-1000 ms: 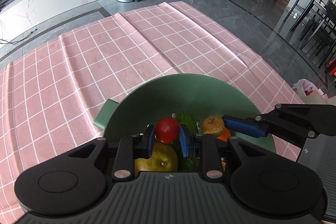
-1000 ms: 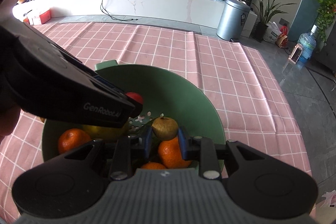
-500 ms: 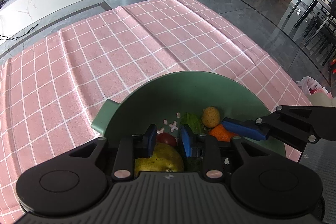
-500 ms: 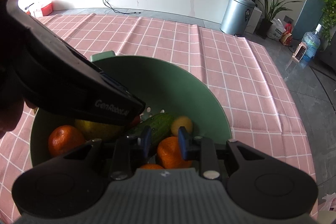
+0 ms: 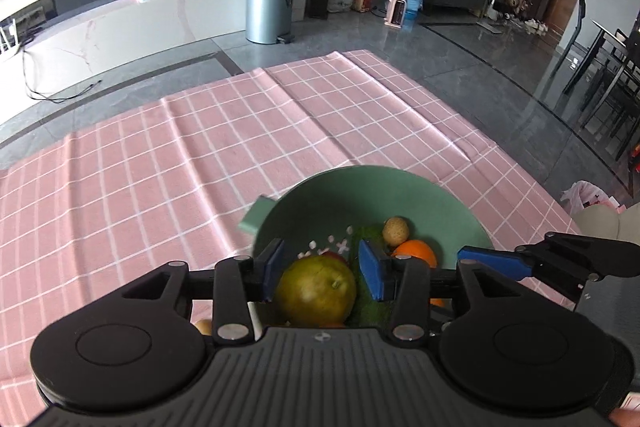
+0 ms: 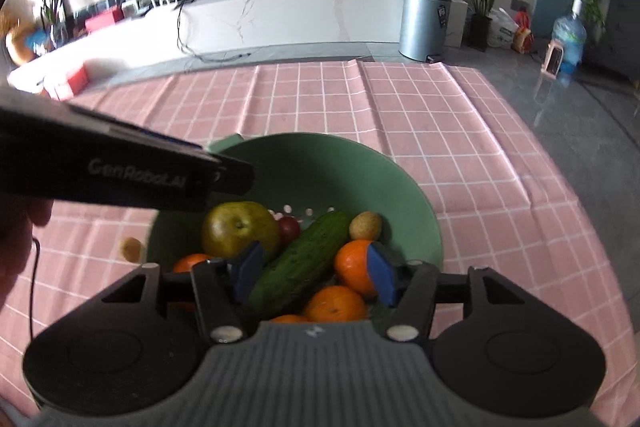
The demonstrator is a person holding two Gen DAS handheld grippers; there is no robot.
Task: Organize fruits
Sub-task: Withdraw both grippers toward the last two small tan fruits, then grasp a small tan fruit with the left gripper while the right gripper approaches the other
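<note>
Nearest the right wrist camera, the right gripper (image 6: pixel 314 273) is held spread wide and empty above a cucumber (image 6: pixel 300 263) and tangerines (image 6: pixel 354 269). Over the same green colander (image 6: pixel 344 163), the left gripper (image 5: pixel 322 267) is likewise parted, nothing grasped, with a yellow-green pear (image 5: pixel 316 289) seen below it. Farther out, the pink checked tablecloth (image 5: pixel 168 167) is spread beneath the colander.
</note>
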